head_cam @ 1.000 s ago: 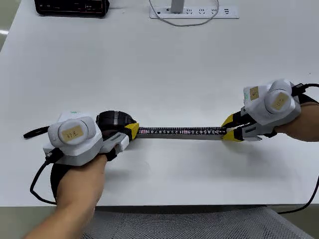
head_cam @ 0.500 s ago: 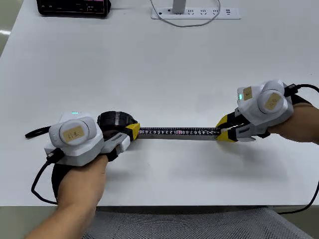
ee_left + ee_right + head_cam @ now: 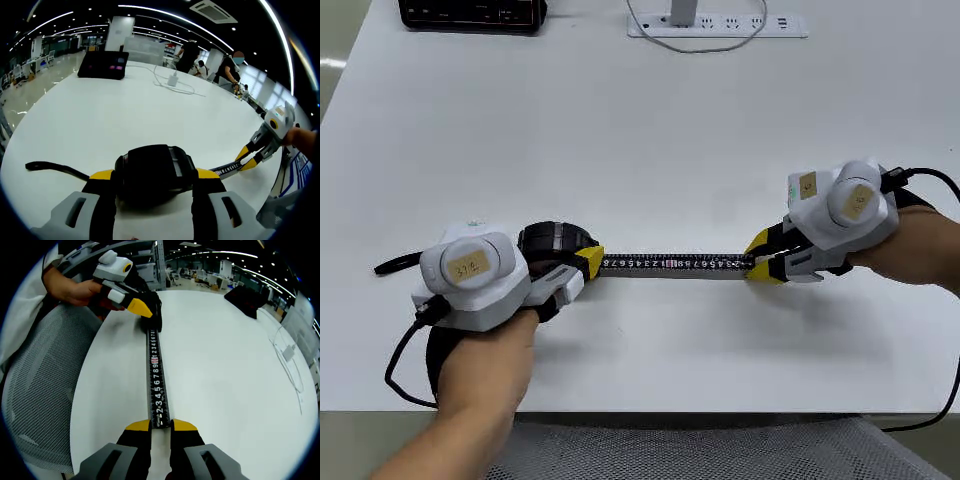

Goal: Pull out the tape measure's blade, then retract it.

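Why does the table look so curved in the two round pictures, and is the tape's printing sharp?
Left gripper view: the fisheye lens bulges the table and the tape measure case. Right gripper view: same bending, yet the blade digits read sharply near the right gripper. Head view: undistorted, evenly lit, soft shadows.

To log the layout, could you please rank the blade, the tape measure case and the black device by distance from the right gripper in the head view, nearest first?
1. blade: clamped in the right gripper.
2. tape measure case: left, held by the left gripper.
3. black device: far left corner.
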Motion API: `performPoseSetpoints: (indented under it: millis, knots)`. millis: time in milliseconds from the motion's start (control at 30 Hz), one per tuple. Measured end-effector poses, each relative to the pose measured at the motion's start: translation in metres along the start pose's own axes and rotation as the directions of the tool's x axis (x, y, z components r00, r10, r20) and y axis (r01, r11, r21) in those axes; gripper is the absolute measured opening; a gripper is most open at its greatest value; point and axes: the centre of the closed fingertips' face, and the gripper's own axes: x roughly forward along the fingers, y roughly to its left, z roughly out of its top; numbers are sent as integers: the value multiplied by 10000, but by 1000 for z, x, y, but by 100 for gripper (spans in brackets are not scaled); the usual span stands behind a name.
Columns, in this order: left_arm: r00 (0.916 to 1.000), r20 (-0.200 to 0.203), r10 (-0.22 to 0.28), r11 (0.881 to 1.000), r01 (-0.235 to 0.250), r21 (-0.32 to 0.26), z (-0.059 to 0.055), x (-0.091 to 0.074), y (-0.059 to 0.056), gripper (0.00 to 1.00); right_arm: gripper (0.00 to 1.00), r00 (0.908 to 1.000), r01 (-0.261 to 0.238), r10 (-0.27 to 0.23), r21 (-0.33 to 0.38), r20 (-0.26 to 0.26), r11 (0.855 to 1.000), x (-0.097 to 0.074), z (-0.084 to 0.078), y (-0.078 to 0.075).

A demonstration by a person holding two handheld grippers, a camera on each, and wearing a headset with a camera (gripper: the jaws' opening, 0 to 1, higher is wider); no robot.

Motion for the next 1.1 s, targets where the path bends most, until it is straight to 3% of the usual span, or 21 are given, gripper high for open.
performPoseSetpoints:
  millis: [1100]
  knots:
    - [9999, 61, -111, 9998, 111, -150, 1, 0, 1, 56, 10, 9991, -177, 182, -142, 390, 9997, 17, 29, -2]
